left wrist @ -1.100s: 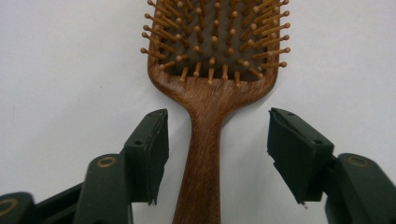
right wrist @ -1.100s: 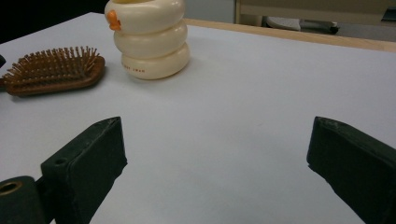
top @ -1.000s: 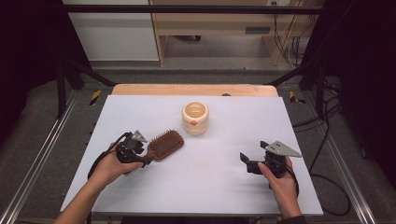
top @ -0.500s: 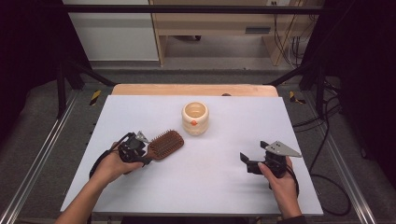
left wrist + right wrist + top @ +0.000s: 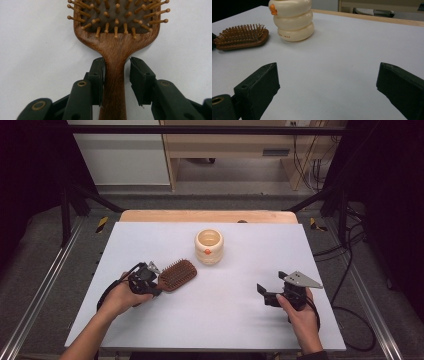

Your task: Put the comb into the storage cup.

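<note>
Nearest, the left gripper (image 5: pixel 115 82) had its jaws set either side of the handle of a wooden hairbrush (image 5: pixel 115 37). One pad (image 5: pixel 98 80) lay against the handle; the other stood just off it with a sliver of table showing between. The jaws had just been closing, handle between them, but the grip was not yet made. The brush lay flat on the white table (image 5: pixel 150 330), bristles up, at the left side, its head pointing toward the middle. On the right the right gripper (image 5: pixel 270 292) rested low over bare tabletop with jaws spread wide and nothing between them. Farther back, near the table's centre, stood a cream ringed pot (image 5: pixel 209 246) with an orange mark on its side, open at the top, well apart from the brush head.

Step in hand, as judged: taking hold of the brush by its handle. Next move would call for both pads pressed firmly on the handle before any lift, keeping the brush level so the heavier head did not swing down.
</note>
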